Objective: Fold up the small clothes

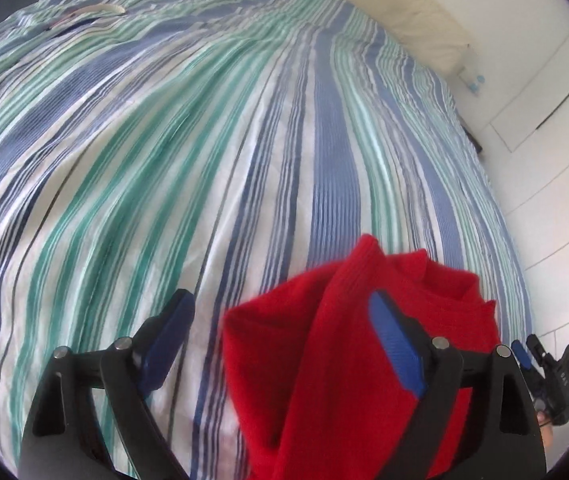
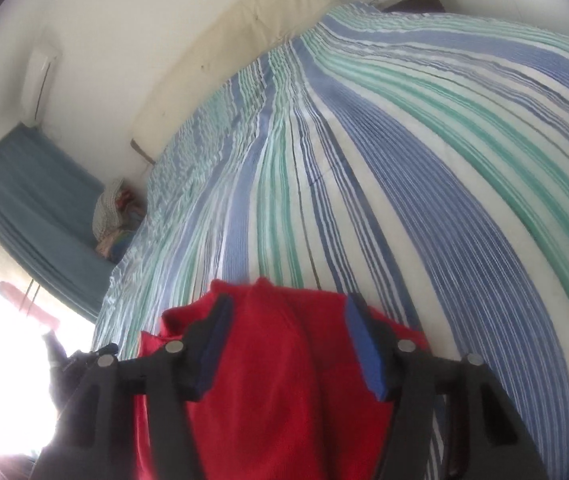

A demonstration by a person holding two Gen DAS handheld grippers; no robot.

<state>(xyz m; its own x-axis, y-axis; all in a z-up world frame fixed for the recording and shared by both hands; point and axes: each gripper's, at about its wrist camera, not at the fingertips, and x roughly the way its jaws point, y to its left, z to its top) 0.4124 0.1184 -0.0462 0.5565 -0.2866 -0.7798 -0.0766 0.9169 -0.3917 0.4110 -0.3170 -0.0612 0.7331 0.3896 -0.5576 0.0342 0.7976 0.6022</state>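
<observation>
Red knit garment (image 1: 324,360) lies bunched on the near edge of the striped bed (image 1: 204,160), right under both tools. In the left wrist view the left gripper (image 1: 284,344) stands wide; the cloth sits against its right finger and spills on to the right, while the left finger hangs over bare bedspread, so the heap lies off-centre, toward the person's right. No pad visibly presses the fabric. In the right wrist view the right gripper (image 2: 286,344) is parted about halfway and the same garment (image 2: 276,360) fills the gap between its fingers, centred and running back under the tool; whether the pads touch it I cannot tell, but they do not seem to pinch. The right one looks better placed over the cloth. The garment's long axis is unclear, since it is crumpled. Beyond it the striped bedspread runs away to a cream headboard (image 2: 244,32) and white wall.
</observation>
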